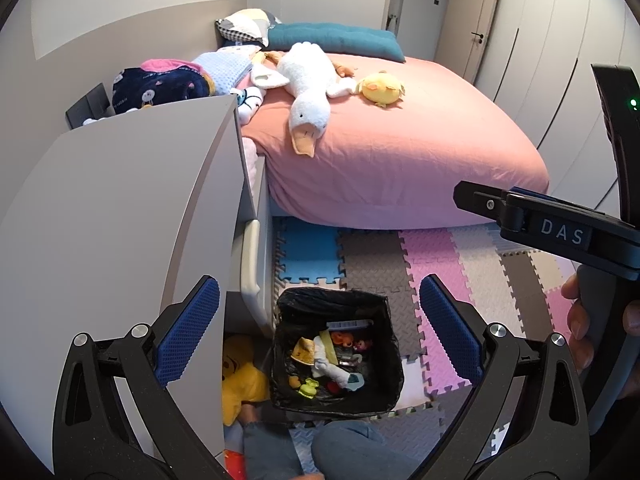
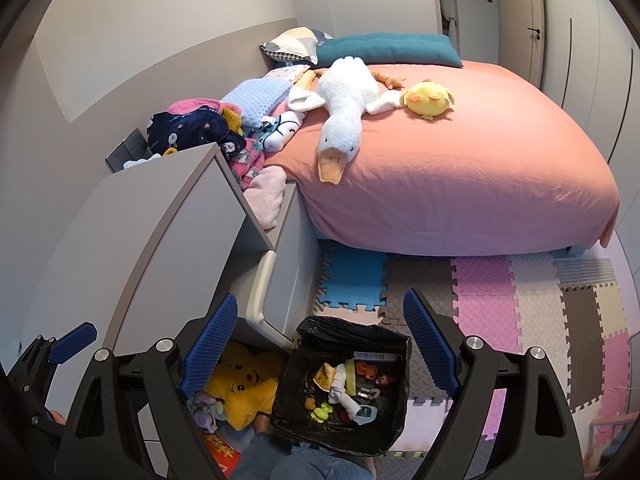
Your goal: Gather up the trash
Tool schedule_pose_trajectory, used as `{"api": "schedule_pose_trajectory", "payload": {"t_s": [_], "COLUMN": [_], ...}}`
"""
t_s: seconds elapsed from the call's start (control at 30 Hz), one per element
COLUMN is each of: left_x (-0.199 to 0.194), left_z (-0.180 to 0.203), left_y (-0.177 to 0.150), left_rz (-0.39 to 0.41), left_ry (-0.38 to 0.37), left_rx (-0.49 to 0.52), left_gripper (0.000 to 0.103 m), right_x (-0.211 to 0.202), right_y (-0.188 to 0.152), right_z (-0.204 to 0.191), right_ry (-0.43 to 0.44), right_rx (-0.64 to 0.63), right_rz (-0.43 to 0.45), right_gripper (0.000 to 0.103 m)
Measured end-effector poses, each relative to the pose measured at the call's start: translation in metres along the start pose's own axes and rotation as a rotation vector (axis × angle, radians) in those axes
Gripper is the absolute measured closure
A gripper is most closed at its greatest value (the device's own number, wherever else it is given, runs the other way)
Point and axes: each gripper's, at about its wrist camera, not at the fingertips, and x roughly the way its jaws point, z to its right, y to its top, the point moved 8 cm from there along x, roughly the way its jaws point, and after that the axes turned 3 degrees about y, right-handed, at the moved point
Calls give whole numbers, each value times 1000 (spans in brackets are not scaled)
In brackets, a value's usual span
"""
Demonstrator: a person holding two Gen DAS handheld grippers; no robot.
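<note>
Below, upright bin (image 2: 344, 388), mouth facing up.

Open-topped bin (image 2: 394, 346), cabinet (image 2: 160, 240) close beside, bare mat (image 2: 520, 320) opposite.

A bed (image 2: 460, 168) with a pink sheet carries a white goose plush (image 2: 344, 108), a yellow chick plush (image 2: 428, 98) just beside it, and a teal pillow (image 2: 388, 50) at the head. Folded clothes (image 2: 200, 124) pile up by the wall (navy, pink, pale blue). Foam puzzle mats (image 2: 500, 296) cover the floor. A yellow star plush (image 2: 240, 388) lies under the grey cabinet (image 2: 160, 220).
</note>
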Motion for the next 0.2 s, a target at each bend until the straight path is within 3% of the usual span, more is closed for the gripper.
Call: {"api": "schedule_pose_trajectory", "payload": {"t_s": [0.2], "left_x": [3], "left_z": [0], "left_y": [-2], "left_rz": [-15], "left_ry": [-6], "left_rx": [-8], "left_gripper": [7], "right_x": [-1], "right_y": [-6], "right_z": [10], "right_ry": [0], "right_rx": [5], "right_rz": [-4], "right_gripper": [18]}}
